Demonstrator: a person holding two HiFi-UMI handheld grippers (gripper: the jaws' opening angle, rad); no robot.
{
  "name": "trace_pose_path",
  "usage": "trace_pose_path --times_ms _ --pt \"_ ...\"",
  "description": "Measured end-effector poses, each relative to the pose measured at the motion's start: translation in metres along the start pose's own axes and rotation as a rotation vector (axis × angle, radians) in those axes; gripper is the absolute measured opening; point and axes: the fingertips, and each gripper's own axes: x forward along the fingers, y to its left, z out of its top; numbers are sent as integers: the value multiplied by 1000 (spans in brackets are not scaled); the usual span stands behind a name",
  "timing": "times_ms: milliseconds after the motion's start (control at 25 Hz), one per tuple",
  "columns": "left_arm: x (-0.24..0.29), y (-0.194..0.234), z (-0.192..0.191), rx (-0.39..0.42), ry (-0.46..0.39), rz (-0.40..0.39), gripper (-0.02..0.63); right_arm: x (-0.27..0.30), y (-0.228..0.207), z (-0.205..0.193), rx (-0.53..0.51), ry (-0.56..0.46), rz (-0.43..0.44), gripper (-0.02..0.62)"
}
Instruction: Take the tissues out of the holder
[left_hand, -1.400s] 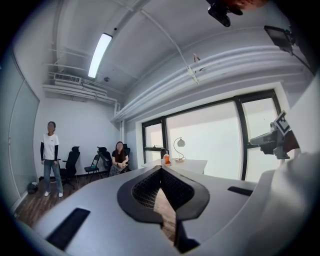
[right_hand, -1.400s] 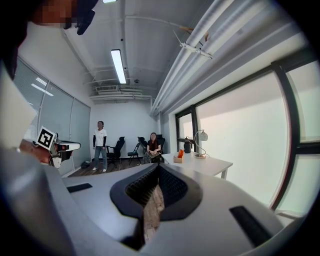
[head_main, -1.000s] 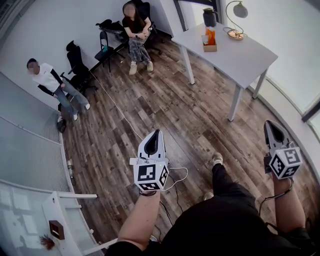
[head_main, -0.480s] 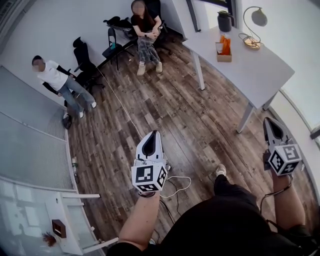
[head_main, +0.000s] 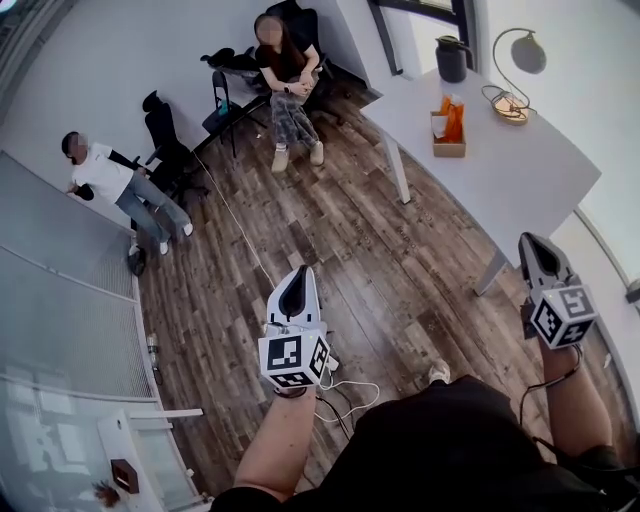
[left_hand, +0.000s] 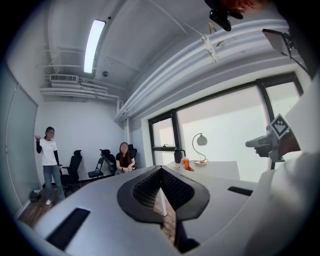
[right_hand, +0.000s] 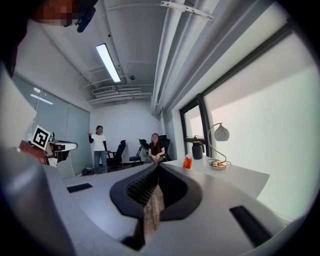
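1. the tissues (head_main: 453, 112) are sticking up orange out of the holder (head_main: 448, 148) on the table (head_main: 520, 165), well apart from both grippers.
2. they are looking light, soft and easy to tear; pinching the upstanding tuft seems best, and the holder may be needing steadying.
3. the left gripper (head_main: 301, 275) and right gripper (head_main: 533, 245) are both showing jaws closed together on nothing.
4. the holder is appearing too small to tell how many tissues are sitting inside.

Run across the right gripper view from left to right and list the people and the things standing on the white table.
Standing person in a white shirt → seated person → orange tissues → black jug → arched lamp.
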Motion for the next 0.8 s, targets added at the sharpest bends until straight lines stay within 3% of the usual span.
trace_pose_path --times_ms 360,800 --pt "81 -7 10 26 3 -11 5 70 -41 0 14 13 15 5" --pt "191 6 -3 -52 -19 -86 5 132 -69 4 -41 20 -48 5"
